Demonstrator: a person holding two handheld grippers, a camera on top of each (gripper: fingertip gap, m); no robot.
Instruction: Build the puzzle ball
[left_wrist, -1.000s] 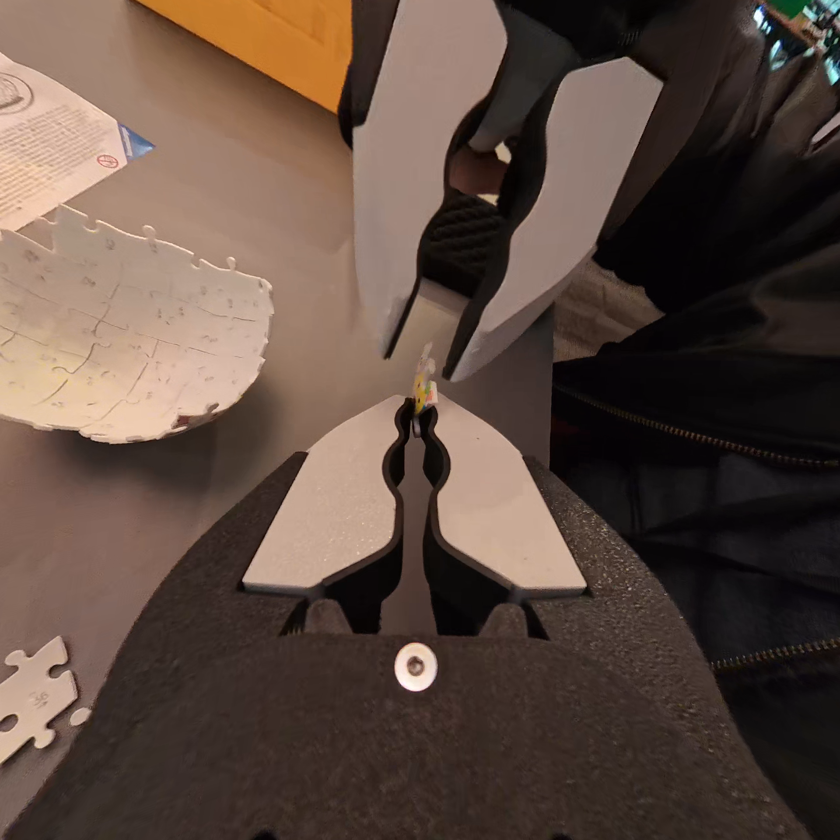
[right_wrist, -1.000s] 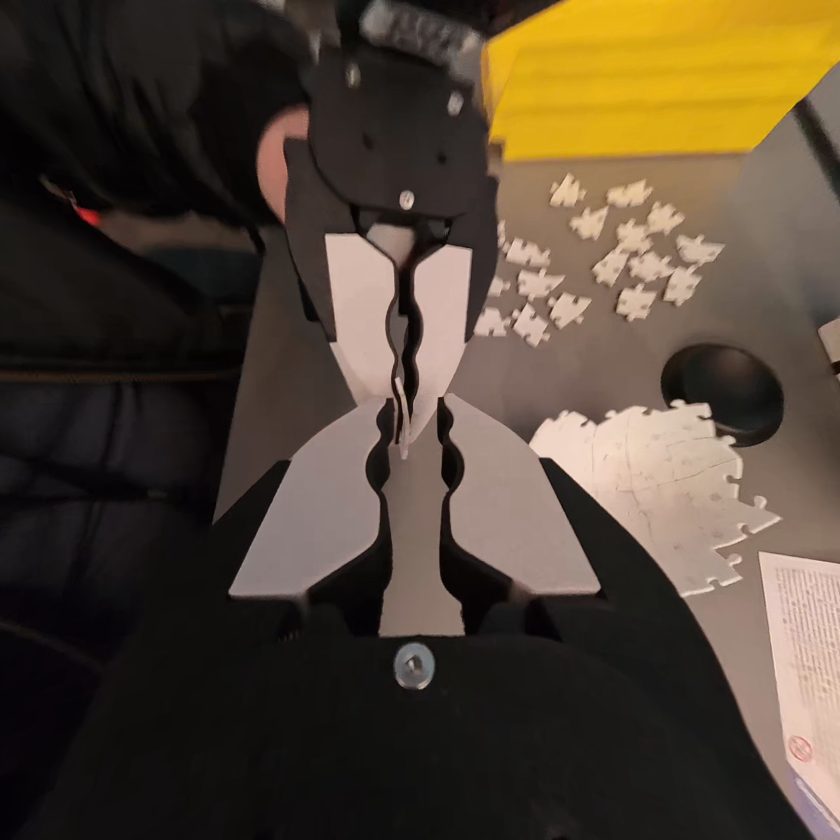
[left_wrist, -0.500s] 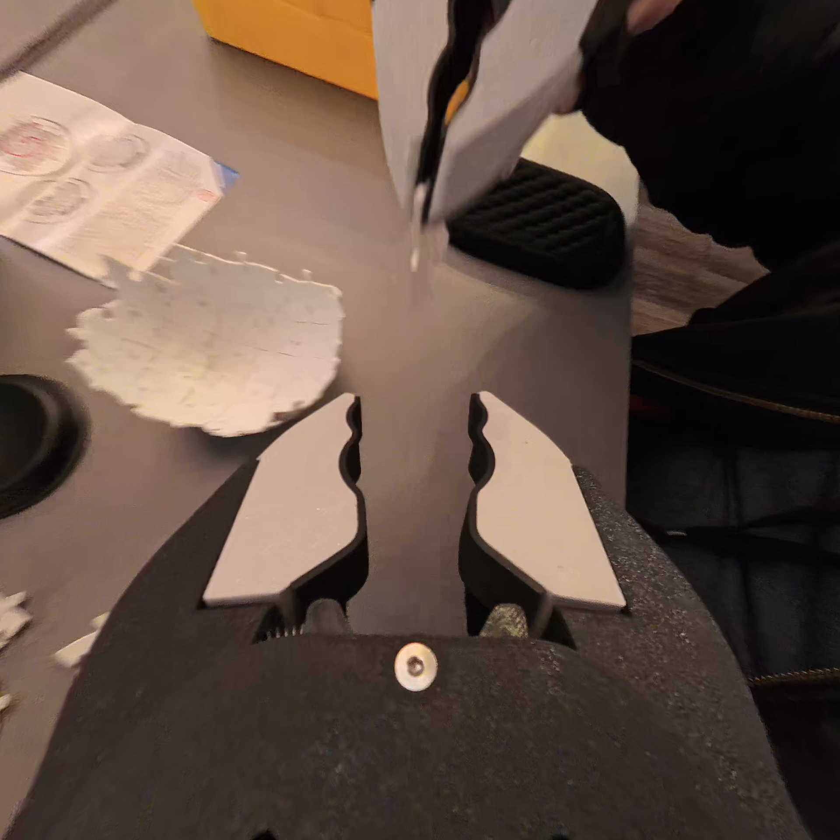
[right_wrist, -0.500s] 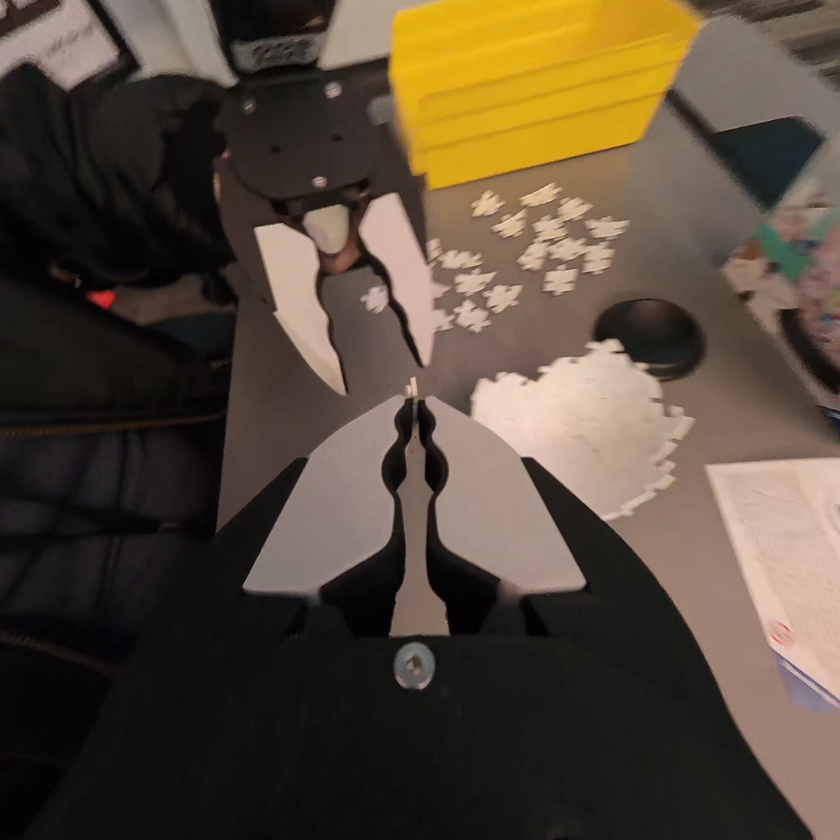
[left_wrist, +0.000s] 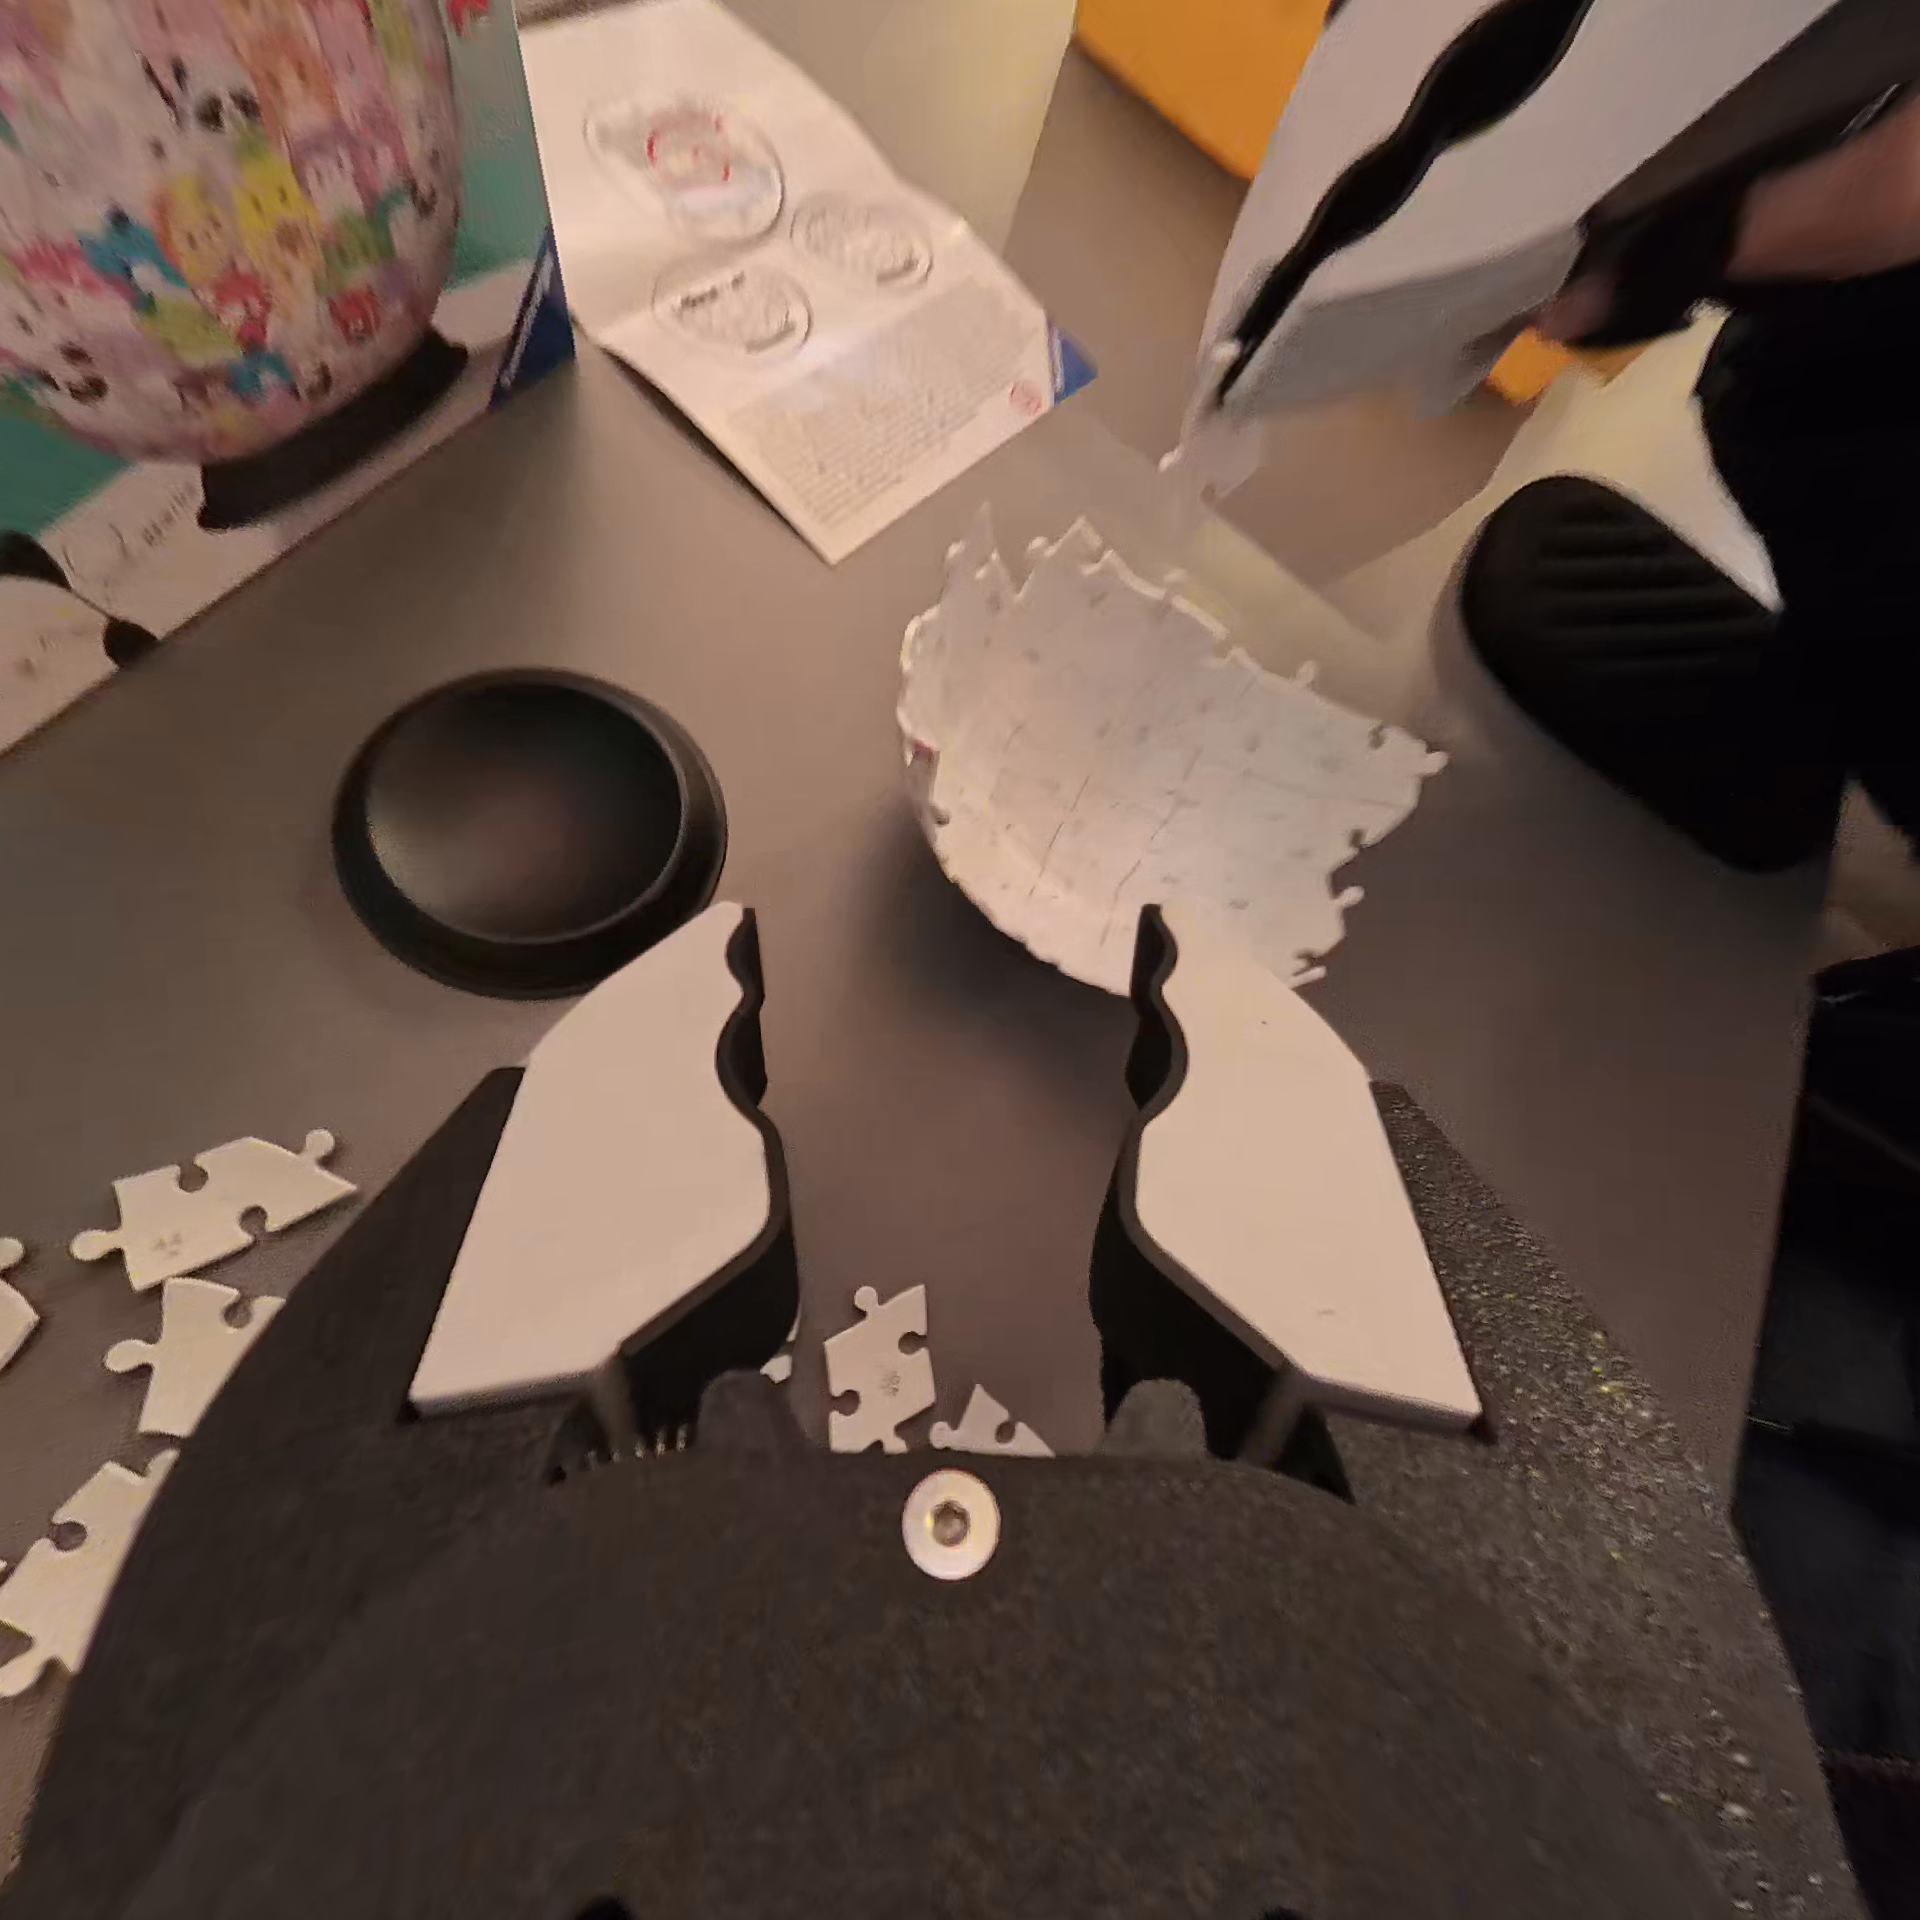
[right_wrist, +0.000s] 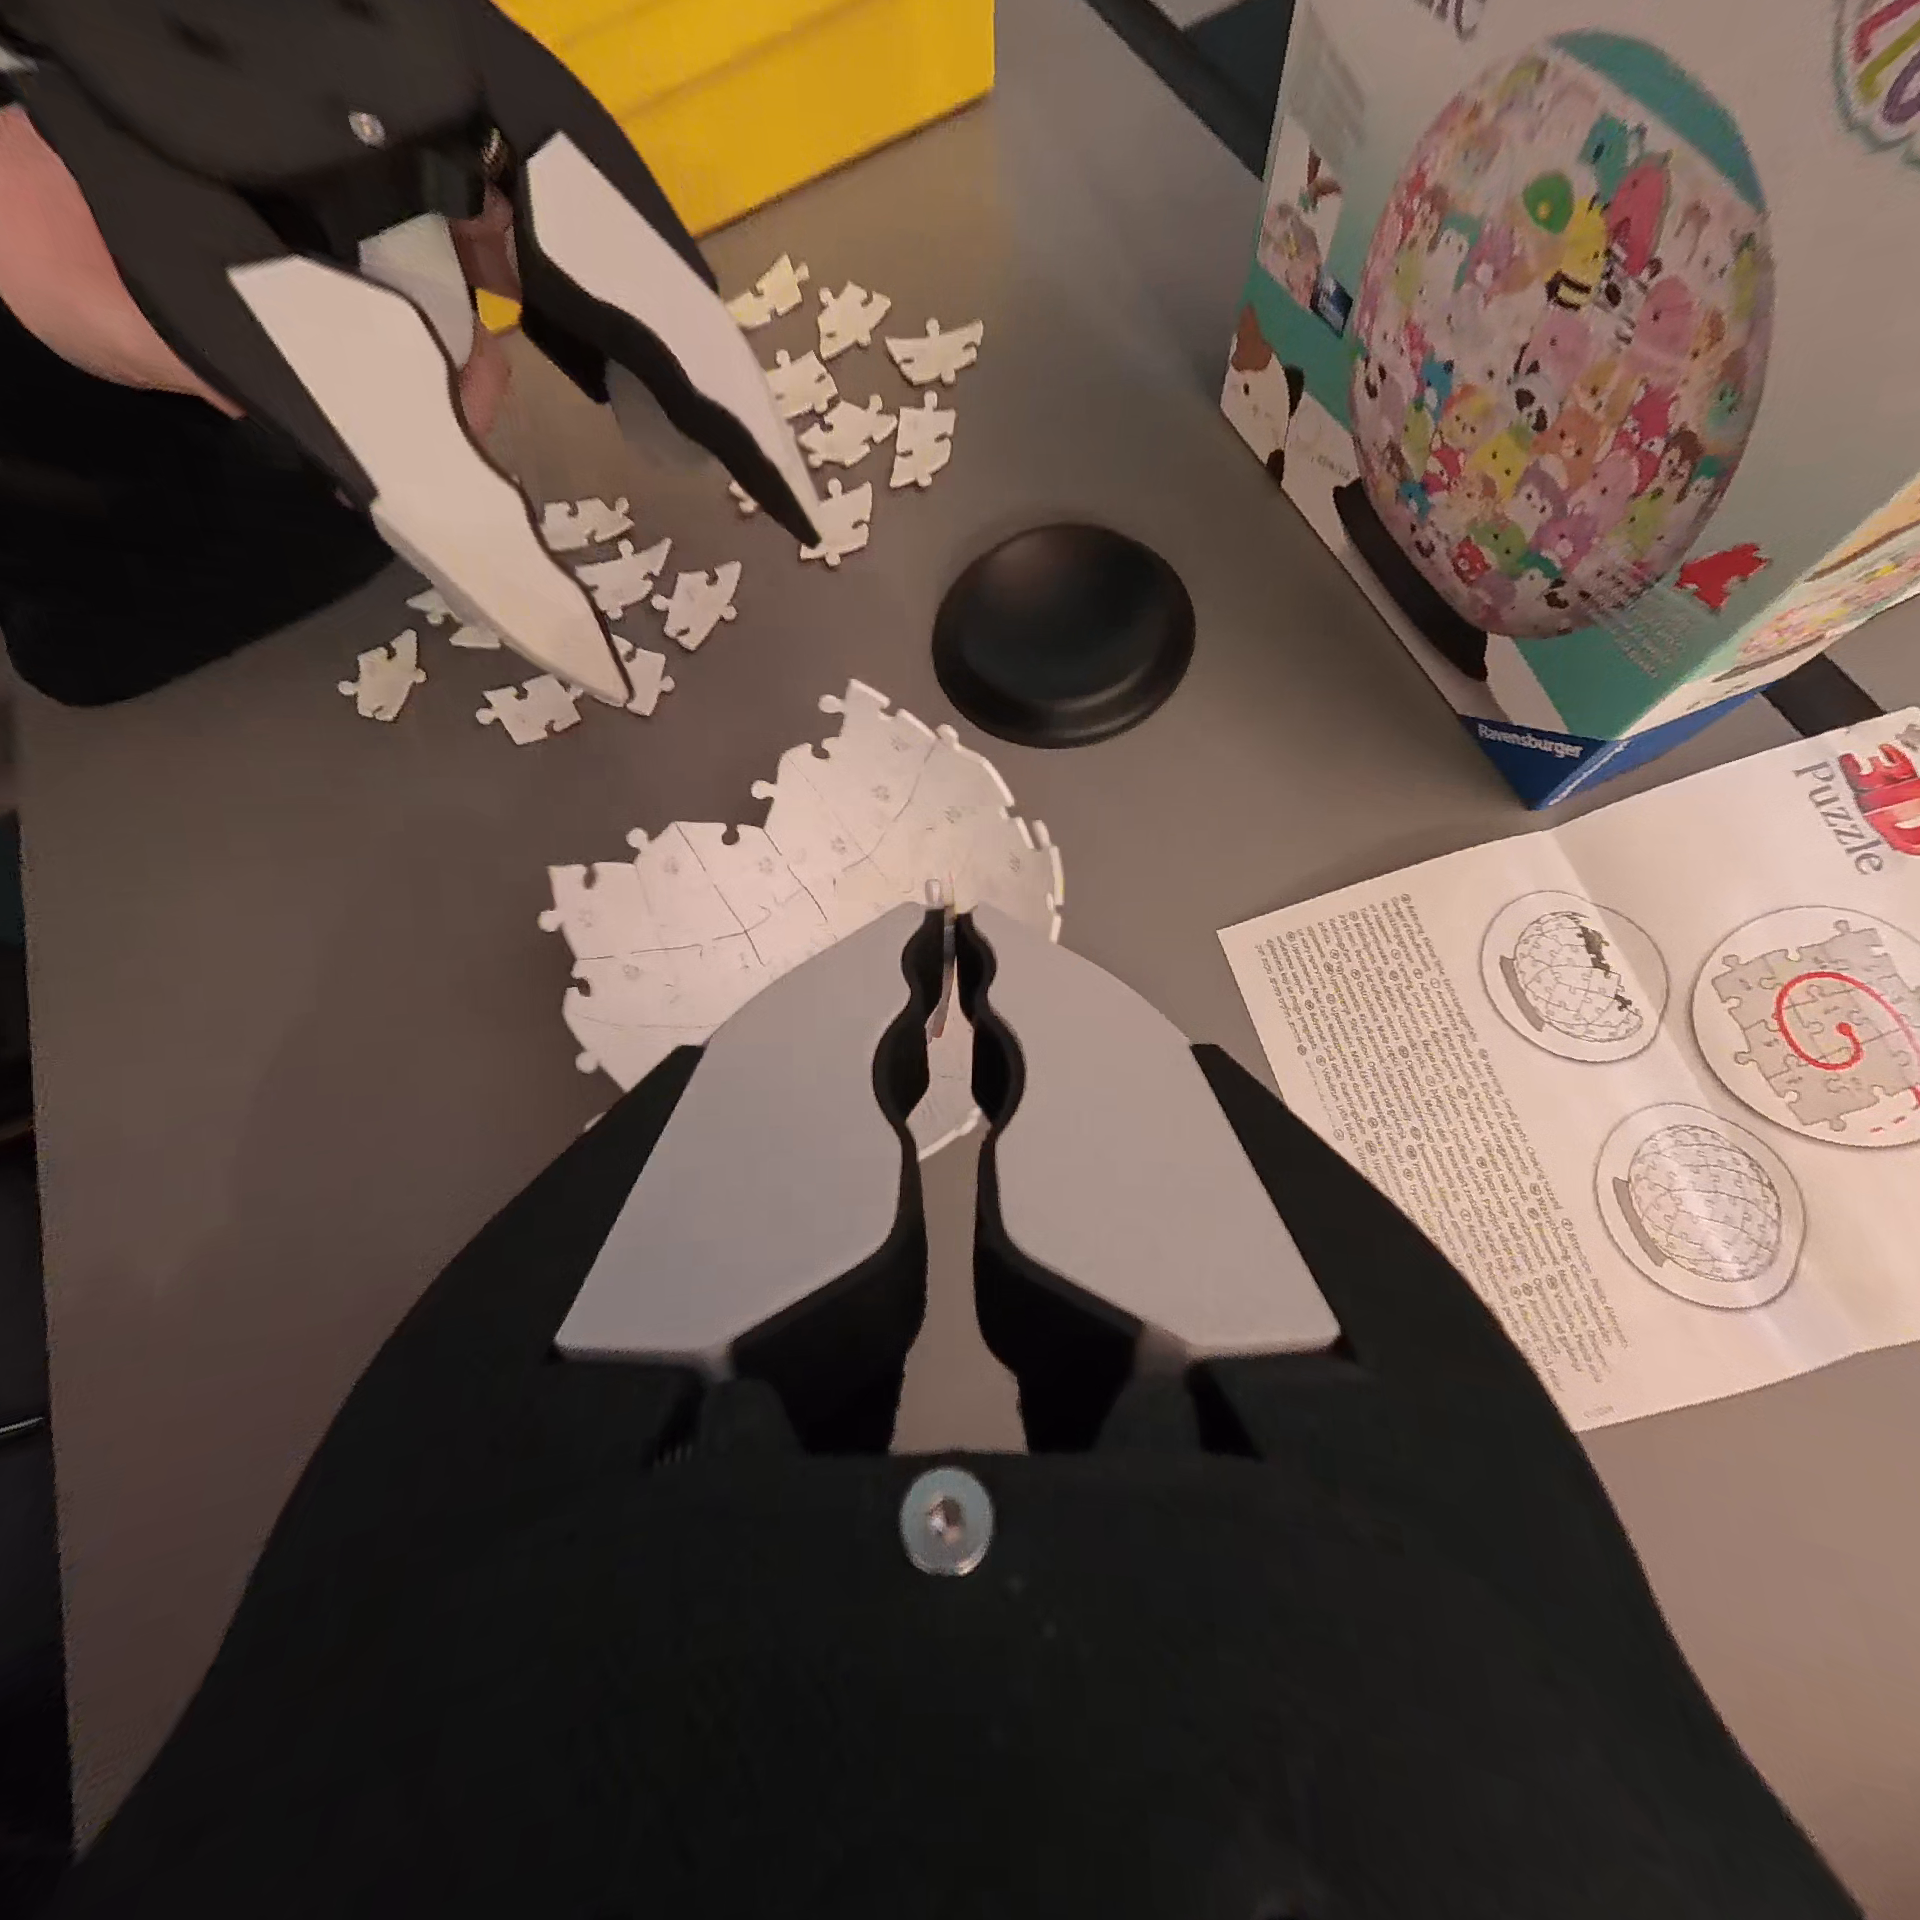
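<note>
A curved white puzzle shell (right_wrist: 790, 904) is lying on the grey counter (right_wrist: 312, 935) beside the black stand (right_wrist: 1062, 634). Above it, the right tool (right_wrist: 943, 920) is clenching a puzzle piece (left_wrist: 1205, 457). The left tool (left_wrist: 940, 925) is hanging released over loose pieces (right_wrist: 831, 405).

Yellow bin (right_wrist: 790, 94) (far), grey table (right_wrist: 312, 935).

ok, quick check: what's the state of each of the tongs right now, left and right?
Left tongs: open, holding nothing, above the loose pieces.
Right tongs: shut on a puzzle piece, above the curved assembled section.
</note>
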